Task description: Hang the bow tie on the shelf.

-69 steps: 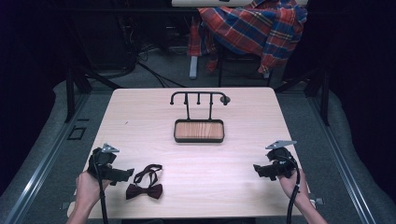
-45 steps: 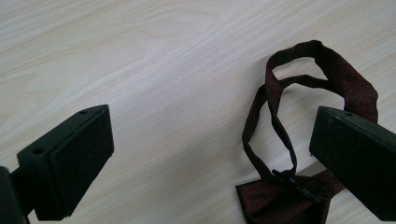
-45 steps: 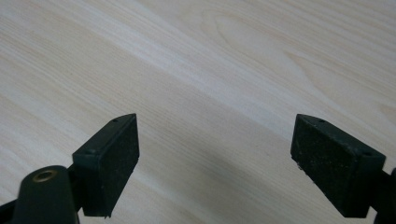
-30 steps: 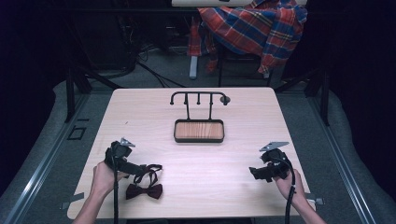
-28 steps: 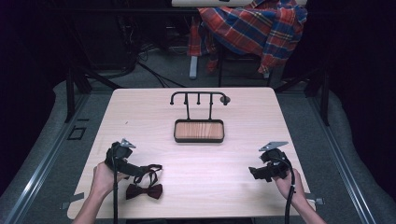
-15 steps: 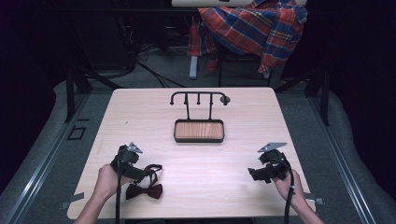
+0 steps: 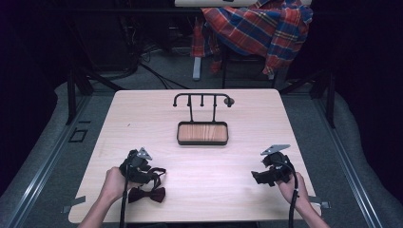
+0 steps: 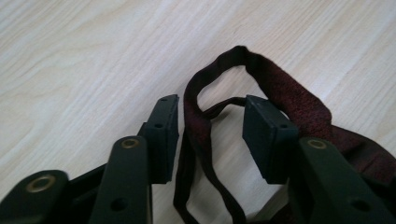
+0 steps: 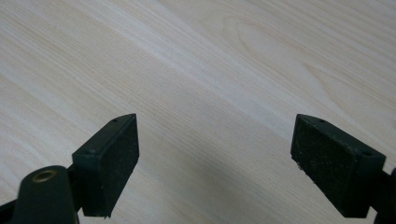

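A dark red bow tie (image 7: 146,194) lies near the table's front left, its neck strap (image 8: 205,121) looped out beside it. My left gripper (image 7: 151,176) is low over that strap. In the left gripper view its jaws stand open on either side of the strap loop, the band running between the two pads (image 8: 164,135) without being pinched. My right gripper (image 7: 259,177) hovers over bare wood at the front right. Its jaws are wide open in the right gripper view (image 9: 215,158), with nothing between them.
A black wire stand with hooks (image 7: 202,99) rises behind a small wooden tray with a black rim (image 7: 179,134) at the table's middle back. A plaid shirt (image 7: 256,28) hangs over a chair beyond the table. Cables trail from both grippers toward the front edge.
My left gripper has moved right and forward, from the table's left edge to the bow tie's strap. The right gripper has shifted slightly left and stays open.
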### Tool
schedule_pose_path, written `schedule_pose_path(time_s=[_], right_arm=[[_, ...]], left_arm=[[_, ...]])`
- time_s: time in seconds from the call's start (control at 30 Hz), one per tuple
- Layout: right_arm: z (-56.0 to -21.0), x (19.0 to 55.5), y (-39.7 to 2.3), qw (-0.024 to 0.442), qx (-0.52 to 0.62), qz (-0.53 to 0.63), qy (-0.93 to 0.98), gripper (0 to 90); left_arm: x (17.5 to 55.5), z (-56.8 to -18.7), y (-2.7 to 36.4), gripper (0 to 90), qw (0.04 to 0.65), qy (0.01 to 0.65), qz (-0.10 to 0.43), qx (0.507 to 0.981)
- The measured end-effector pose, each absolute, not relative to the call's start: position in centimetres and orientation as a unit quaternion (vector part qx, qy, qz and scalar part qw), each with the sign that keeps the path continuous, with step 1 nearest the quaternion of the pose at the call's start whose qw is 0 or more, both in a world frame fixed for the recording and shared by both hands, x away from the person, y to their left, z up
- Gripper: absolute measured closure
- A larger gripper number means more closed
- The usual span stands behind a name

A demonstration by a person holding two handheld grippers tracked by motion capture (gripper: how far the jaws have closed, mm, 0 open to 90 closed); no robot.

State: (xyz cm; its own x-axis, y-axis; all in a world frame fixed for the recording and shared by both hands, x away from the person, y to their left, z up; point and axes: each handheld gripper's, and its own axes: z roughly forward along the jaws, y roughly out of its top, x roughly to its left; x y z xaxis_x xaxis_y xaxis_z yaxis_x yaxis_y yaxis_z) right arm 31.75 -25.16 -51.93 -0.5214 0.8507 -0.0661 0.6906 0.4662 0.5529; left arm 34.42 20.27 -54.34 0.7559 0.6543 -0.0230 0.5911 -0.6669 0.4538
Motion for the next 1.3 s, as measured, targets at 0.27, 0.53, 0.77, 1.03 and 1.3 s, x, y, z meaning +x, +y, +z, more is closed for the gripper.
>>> schedule_pose_path(time_s=[0.27,0.53,0.77,1.03,1.3], right_arm=[[-52.0,31.8,-25.1,0.164,0.46,0.233,0.841,15.0],[-52.0,31.8,-25.2,0.166,0.46,0.232,0.841,15.0],[-52.0,31.8,-25.2,0.165,0.46,0.231,0.841,15.0],[-52.0,31.7,-25.2,0.166,0.459,0.235,0.841,15.0],[-51.9,31.7,-25.3,0.166,0.46,0.232,0.841,15.0]], left_arm=[[34.3,-54.7,19.8,70.6,0.206,0.324,0.076,0.92],[34.1,-55.1,19.6,81.9,0.196,0.308,0.072,0.928],[34.0,-55.2,19.5,88.1,0.192,0.301,0.064,0.932],[34.1,-54.3,20.4,88.4,0.221,0.317,0.064,0.92],[33.9,-53.6,20.8,88.4,0.227,0.33,0.072,0.914]])
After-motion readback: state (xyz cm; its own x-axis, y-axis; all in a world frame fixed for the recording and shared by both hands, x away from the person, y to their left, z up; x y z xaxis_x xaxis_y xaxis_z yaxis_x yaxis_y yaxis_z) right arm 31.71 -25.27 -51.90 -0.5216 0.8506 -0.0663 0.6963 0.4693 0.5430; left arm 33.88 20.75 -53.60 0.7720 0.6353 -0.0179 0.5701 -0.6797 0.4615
